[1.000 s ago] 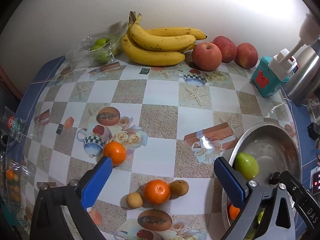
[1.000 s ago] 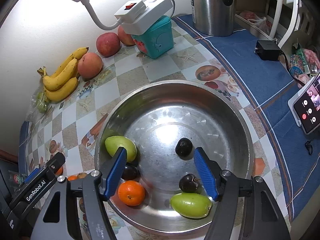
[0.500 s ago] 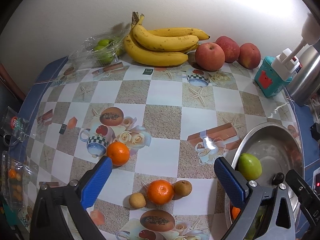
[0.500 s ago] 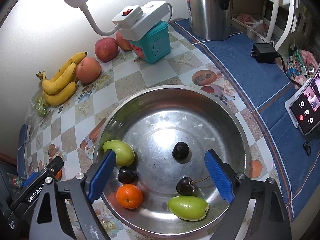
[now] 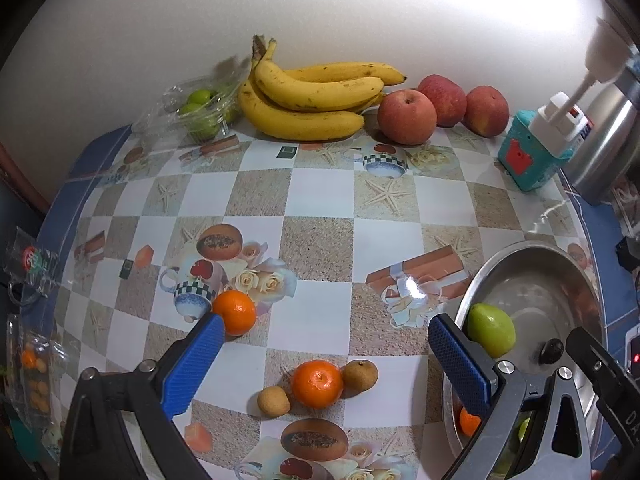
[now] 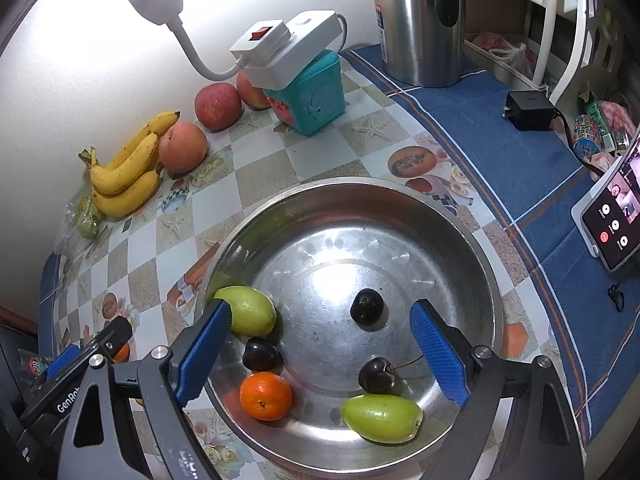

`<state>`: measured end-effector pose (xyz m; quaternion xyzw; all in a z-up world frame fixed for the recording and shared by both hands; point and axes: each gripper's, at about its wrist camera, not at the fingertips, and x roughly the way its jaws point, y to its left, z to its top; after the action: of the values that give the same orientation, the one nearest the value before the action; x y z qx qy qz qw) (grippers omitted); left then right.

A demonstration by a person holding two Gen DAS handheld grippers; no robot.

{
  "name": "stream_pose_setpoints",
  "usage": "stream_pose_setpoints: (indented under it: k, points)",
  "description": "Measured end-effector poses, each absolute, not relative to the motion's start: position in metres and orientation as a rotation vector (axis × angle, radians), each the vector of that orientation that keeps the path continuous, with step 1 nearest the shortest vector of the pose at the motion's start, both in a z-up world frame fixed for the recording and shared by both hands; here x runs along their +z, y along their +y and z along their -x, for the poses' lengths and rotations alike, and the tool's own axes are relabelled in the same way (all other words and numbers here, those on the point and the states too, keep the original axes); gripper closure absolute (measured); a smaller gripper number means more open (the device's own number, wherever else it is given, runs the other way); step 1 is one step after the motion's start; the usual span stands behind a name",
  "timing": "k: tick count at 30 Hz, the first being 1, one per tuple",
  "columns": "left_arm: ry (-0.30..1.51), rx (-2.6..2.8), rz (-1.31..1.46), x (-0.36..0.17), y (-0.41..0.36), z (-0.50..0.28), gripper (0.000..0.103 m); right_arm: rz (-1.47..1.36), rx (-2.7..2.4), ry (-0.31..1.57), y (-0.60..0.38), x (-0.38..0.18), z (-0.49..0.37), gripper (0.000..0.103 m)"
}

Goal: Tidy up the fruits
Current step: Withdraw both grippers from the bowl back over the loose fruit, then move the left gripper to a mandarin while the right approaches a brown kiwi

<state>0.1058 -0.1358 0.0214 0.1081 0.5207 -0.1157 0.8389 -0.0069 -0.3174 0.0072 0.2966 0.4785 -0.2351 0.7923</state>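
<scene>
My left gripper (image 5: 325, 326) hangs open over the patterned table. Below and between its fingers lies an orange (image 5: 316, 384) with two small brown fruits (image 5: 360, 376) (image 5: 273, 401) touching it. A second orange (image 5: 234, 312) sits by the left fingertip. My right gripper (image 6: 320, 310) stands open over the steel bowl (image 6: 360, 184), holding nothing. In the bowl lie two green fruits (image 6: 250, 310) (image 6: 382, 418), an orange (image 6: 265, 396) and three dark cherries (image 6: 367, 308). The bowl (image 5: 520, 246) also shows at the right of the left wrist view.
Bananas (image 5: 312, 100), three apples (image 5: 406, 116) and a clear box of green fruit (image 5: 198, 110) line the back wall. A teal box (image 6: 316, 92) with a power strip and a steel kettle (image 6: 420, 20) stand behind the bowl. A phone (image 6: 612, 220) stands at the right.
My right gripper's jaws have spread wider over the bowl, with nothing left between them. The left gripper has hardly moved.
</scene>
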Motion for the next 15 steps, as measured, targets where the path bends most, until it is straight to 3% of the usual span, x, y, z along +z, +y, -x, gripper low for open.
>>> stream_pose_setpoints:
  k: [15]
  points:
    - [1.049, -0.227, -0.321, 0.039, -0.117, -0.108, 0.000, -0.583, -0.447, 1.085, -0.298, 0.005, -0.010, 0.012]
